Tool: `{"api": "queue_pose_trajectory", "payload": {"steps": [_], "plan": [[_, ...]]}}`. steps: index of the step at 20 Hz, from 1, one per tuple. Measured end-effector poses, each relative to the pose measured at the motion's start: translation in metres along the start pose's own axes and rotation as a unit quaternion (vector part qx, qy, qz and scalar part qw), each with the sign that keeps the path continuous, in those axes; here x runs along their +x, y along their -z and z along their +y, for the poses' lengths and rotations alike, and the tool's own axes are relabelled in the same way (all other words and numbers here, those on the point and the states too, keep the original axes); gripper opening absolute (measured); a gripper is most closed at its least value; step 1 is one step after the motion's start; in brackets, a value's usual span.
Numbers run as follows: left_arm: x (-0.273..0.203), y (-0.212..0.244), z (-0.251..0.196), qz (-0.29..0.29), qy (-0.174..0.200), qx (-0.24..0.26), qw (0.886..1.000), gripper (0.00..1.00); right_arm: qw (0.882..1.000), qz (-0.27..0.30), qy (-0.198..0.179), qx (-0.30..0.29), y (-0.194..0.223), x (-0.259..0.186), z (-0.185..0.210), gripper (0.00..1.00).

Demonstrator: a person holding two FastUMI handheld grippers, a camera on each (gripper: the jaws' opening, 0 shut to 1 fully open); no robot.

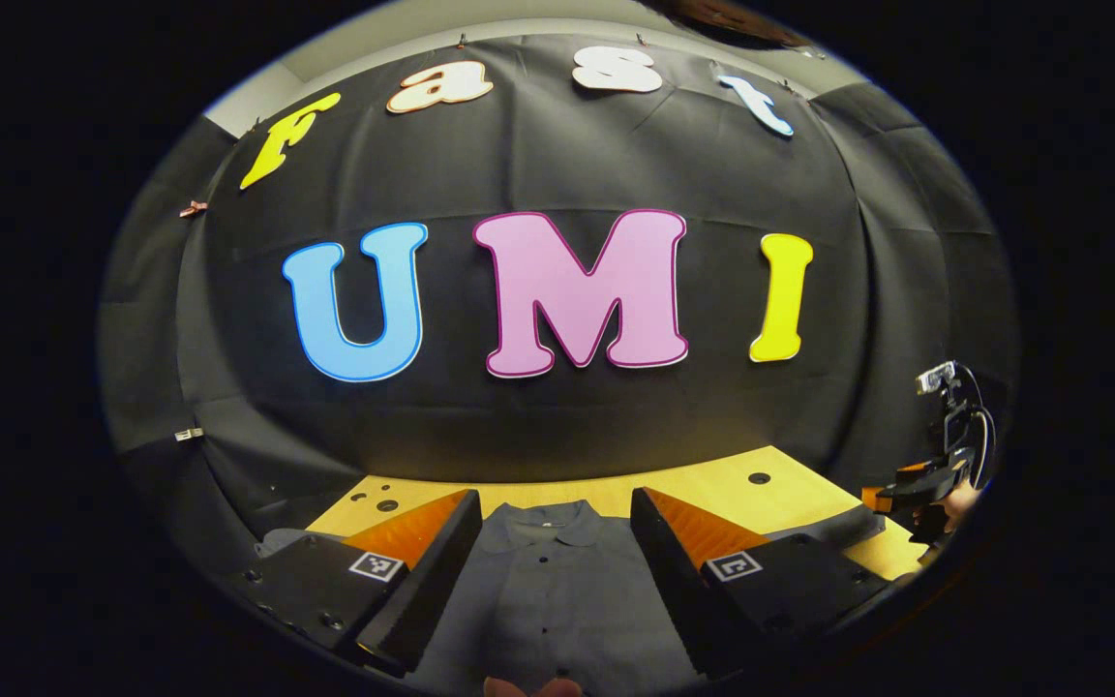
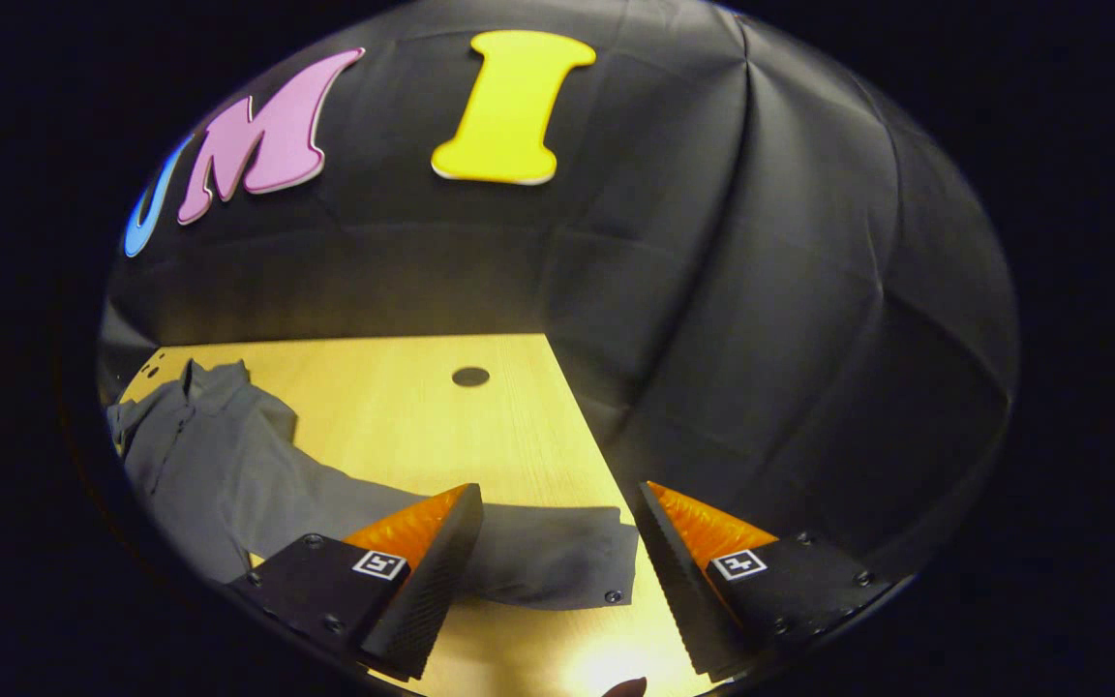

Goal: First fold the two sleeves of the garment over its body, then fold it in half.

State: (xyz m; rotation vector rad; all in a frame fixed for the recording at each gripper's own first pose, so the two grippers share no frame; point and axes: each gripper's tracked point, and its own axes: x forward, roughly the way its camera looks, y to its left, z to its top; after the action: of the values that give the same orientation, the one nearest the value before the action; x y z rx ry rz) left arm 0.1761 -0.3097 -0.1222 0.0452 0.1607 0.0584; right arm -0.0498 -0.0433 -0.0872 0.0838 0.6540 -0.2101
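Grey shirt (image 1: 557,590) is laid flat on the counter (image 2: 403,407), sleeve (image 2: 538,557) spread out sideways. Cloth judged soft, light, floppy; best pinched at the cuff edge. Left gripper (image 1: 557,581) & right gripper (image 2: 557,571) are held wide apart, nothing gripped.

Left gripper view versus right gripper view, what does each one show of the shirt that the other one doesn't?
Left gripper view: the grey shirt's collar and buttoned front, framed by the open left tongs, with the other tongs far right.

Right gripper view: one sleeve stretched flat, its cuff between the open right tongs.

Shared: the shirt lying unfolded on the wooden table.
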Motion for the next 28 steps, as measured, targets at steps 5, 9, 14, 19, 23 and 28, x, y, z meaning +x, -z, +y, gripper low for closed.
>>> {"api": "queue_pose_trajectory", "payload": {"steps": [5,9,14,19,23,28], "plan": [[0.023,0.006,-0.013,0.015,-0.024,0.020,0.999,0.99,0.998,0.058,-0.008,0.006,0.010,-0.002,0.002,0.98],[0.023,-0.001,-0.022,0.011,-0.030,0.029,0.999,0.97,0.996,0.081,-0.025,0.023,0.016,0.002,0.007,0.99],[0.009,-0.003,-0.012,0.017,-0.032,0.023,0.999,0.97,0.997,0.068,-0.046,0.008,0.013,-0.012,0.034,0.11],[-0.032,-0.017,0.025,0.001,-0.033,0.038,0.999,0.97,0.999,0.003,0.004,-0.050,-0.017,-0.059,0.011,0.08],[-0.056,-0.015,0.073,-0.010,-0.024,0.027,0.999,0.97,0.998,-0.018,0.024,-0.057,-0.022,-0.112,0.018,0.07],[-0.077,-0.005,0.161,-0.020,0.004,0.017,1.000,0.97,0.996,-0.056,0.051,-0.054,-0.045,-0.182,0.052,0.07]]}}
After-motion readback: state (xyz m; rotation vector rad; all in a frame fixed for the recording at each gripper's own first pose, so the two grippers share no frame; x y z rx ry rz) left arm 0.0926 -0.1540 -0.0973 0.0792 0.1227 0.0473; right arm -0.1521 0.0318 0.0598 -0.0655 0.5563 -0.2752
